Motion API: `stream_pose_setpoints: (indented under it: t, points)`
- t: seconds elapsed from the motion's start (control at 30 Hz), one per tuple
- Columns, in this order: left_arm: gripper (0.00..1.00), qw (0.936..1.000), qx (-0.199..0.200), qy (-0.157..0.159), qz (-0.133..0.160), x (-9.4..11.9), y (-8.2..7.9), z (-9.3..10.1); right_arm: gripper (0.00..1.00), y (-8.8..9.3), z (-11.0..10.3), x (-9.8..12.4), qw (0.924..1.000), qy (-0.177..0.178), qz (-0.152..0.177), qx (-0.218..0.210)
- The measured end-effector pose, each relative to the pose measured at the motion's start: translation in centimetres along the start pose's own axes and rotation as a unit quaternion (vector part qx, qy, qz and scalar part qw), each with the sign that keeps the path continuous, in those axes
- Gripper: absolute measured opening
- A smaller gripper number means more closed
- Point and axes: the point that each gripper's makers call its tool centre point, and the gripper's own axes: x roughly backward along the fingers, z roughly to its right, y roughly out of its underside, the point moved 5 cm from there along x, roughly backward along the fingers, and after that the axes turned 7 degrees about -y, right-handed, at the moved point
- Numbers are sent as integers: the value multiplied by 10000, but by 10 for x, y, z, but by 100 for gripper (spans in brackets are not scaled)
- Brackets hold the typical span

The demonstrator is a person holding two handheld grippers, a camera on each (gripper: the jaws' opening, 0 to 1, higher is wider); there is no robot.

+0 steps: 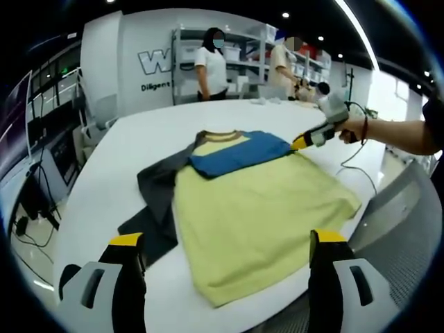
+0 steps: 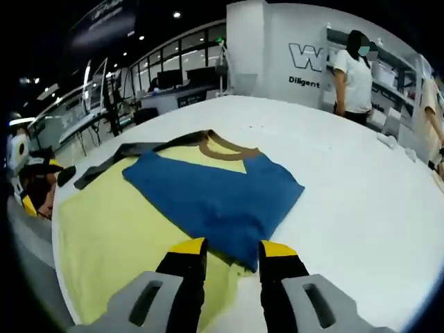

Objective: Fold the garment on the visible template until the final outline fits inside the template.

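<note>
Now, in the left gripper view, the left gripper [image 1: 225, 260] rises from six o'clock with its two yellow-tipped jaws set wide apart and nothing between them, hovering over the near hem of the garment [image 1: 257, 208]. That garment, a pale yellow T-shirt, lies flat at the centre of the white table [image 1: 139, 142]; its blue sleeve [image 1: 239, 152] is folded across the chest toward twelve o'clock, just below a tan collar [image 1: 222, 135]. A dark grey template [image 1: 156, 201] shows from under the shirt on the nine o'clock side. At two o'clock the right gripper [image 1: 300, 142], held by a person's hand [image 1: 354, 128], touches the blue sleeve's far corner with its yellow tips; whether they pinch the cloth cannot be told from here. Beyond the table, at twelve to one o'clock, two people [image 1: 211, 66] stand before shelving.

Next, in the right gripper view, the right gripper [image 2: 232, 253] comes up from six o'clock with its jaws close together, closed on the near edge of the blue sleeve [image 2: 215, 194]. The sleeve lies over the yellow garment [image 2: 104, 236], which spreads toward eight o'clock. The tan collar [image 2: 225, 147] sits at twelve o'clock of the sleeve, and the dark template [image 2: 111, 158] peeks out at ten o'clock. At nine o'clock, the left gripper [image 2: 28, 201] shows at the table's edge. A person [image 2: 354, 76] stands at one o'clock.
</note>
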Motion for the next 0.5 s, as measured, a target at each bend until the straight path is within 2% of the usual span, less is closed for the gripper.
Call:
stream_pose_setpoints:
  t: [0.07, 0.13, 0.33, 0.5]
  points:
    - [96, 10000, -3, -5, -2, 0, 0, 0, 23, -3, 5, 0, 9987, 92, 225, -446]
    - [95, 10000, -21, 3, -27, 0, 1, 0, 21, -4, 14, -2, 9943, 305, 357, -953]
    - [95, 10000, -12, -4, 9, 1, 0, 0, 14, 7, 22, -7, 9925, 625, 99, -1042]
    - [95, 10000, -14, -11, 17, 1, -1, 0, 5, 17, 15, -10, 9921, 552, -58, -1128]
